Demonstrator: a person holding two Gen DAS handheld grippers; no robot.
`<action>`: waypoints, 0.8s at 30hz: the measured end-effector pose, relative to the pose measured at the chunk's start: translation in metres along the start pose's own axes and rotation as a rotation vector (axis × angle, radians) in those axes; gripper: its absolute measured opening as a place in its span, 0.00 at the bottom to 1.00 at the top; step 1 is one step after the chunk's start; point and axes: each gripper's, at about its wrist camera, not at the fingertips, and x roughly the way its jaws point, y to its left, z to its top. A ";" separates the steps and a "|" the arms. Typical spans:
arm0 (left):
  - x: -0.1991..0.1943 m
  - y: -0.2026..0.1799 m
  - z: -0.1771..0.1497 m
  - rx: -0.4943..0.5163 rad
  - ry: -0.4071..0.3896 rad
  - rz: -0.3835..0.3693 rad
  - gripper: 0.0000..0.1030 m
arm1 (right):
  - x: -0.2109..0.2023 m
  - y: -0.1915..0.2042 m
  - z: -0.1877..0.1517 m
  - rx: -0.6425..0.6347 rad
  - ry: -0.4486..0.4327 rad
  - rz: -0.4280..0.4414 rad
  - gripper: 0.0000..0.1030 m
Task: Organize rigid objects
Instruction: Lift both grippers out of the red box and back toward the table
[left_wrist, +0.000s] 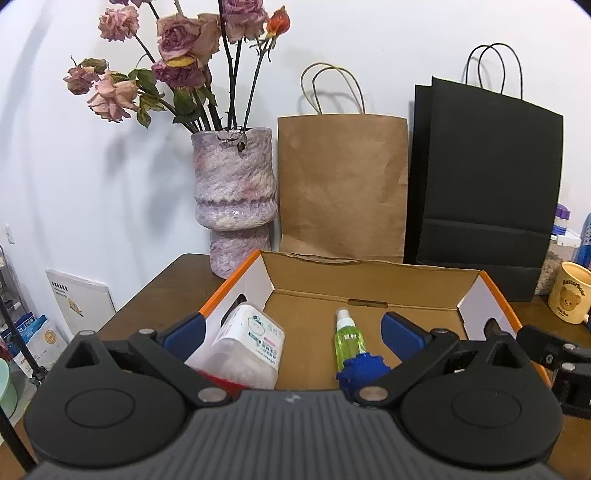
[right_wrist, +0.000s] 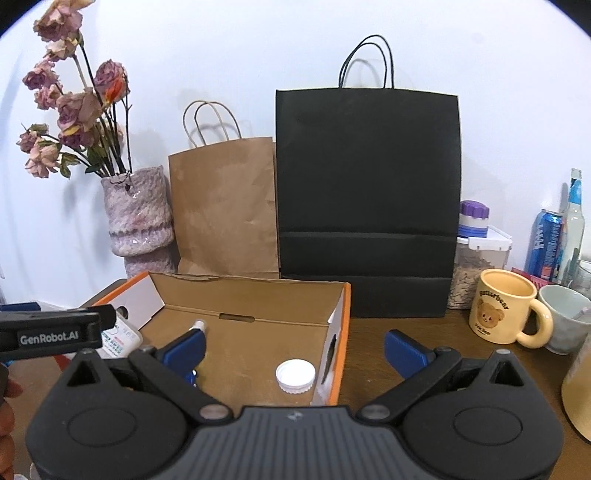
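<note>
"GenRobot.AI" reads in pale letters on the black side of the left gripper (right_wrist: 55, 338), seen from the right wrist. The yellow mug (right_wrist: 504, 306) carries "Butterbear" arched over a bear face; smaller print beneath is too small to read. The white container's label (left_wrist: 264, 341) is illegible.

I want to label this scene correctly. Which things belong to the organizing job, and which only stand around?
Job:
open orange-edged cardboard box
green spray bottle
white round plastic lid
white labelled plastic container

Just around:
purple ceramic vase
brown paper bag
black paper bag
yellow bear mug
</note>
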 end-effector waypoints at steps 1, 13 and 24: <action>-0.003 0.000 -0.001 -0.001 -0.001 -0.002 1.00 | -0.004 -0.001 -0.001 0.000 -0.001 0.000 1.00; -0.048 0.005 -0.010 -0.016 -0.023 -0.020 1.00 | -0.049 -0.011 -0.012 0.010 -0.031 -0.029 1.00; -0.087 0.001 -0.027 0.001 -0.023 -0.029 1.00 | -0.099 -0.016 -0.034 0.010 -0.064 -0.036 1.00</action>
